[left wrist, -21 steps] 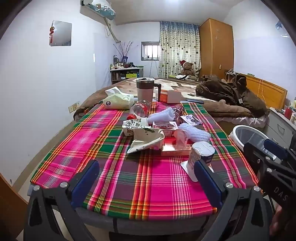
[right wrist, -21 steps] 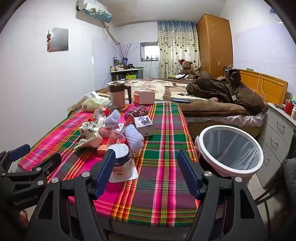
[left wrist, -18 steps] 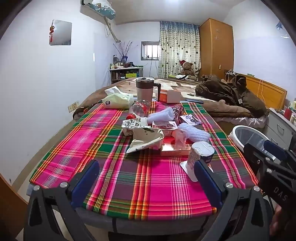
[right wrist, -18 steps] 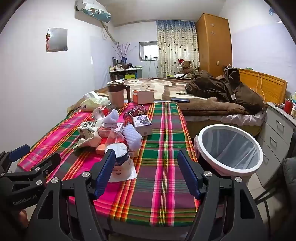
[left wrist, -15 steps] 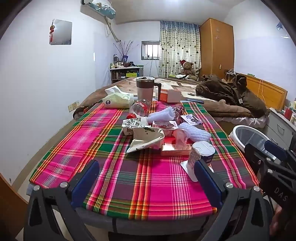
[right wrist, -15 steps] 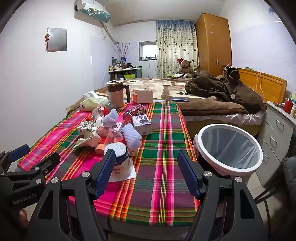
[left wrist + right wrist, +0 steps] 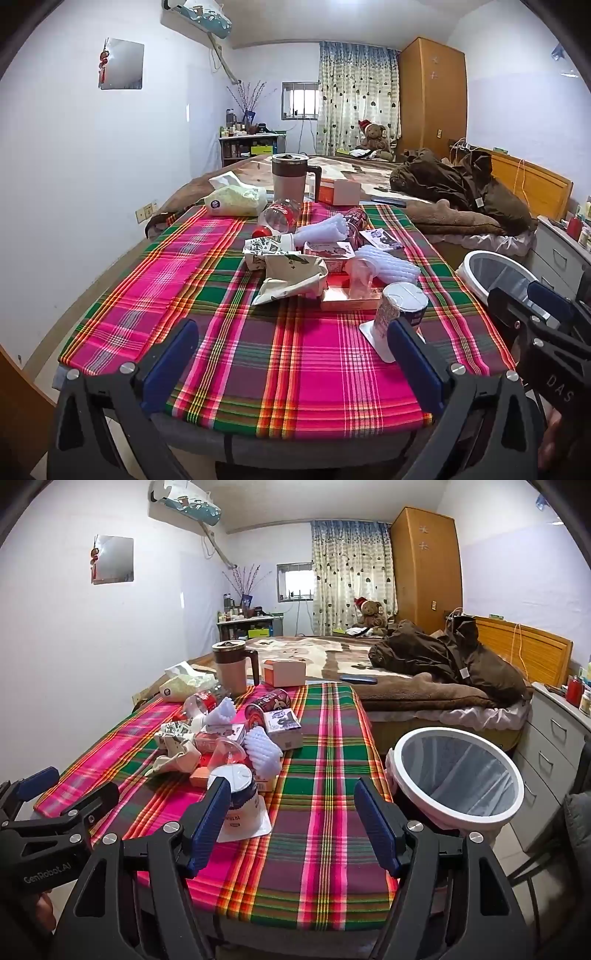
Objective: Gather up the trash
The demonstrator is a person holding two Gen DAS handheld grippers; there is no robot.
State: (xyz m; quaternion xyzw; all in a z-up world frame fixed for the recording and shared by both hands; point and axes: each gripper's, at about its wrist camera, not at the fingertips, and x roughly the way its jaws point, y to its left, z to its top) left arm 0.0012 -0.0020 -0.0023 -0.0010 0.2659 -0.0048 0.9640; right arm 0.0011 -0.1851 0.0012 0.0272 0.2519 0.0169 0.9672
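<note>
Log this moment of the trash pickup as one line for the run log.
stage: pre-grasp | left gripper: open, empty | right gripper: open, empty | nearest trash: upside-down white yogurt cup | white-rimmed bin: beside table

Both wrist views low at near table [image 7: 207, 441] edge, facing bed [image 7: 295, 646]

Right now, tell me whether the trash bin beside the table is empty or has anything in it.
Empty, as far as the view shows: the trash bin is open-topped, and only its bare grey liner shows inside. All the litter lies on the table.
</note>
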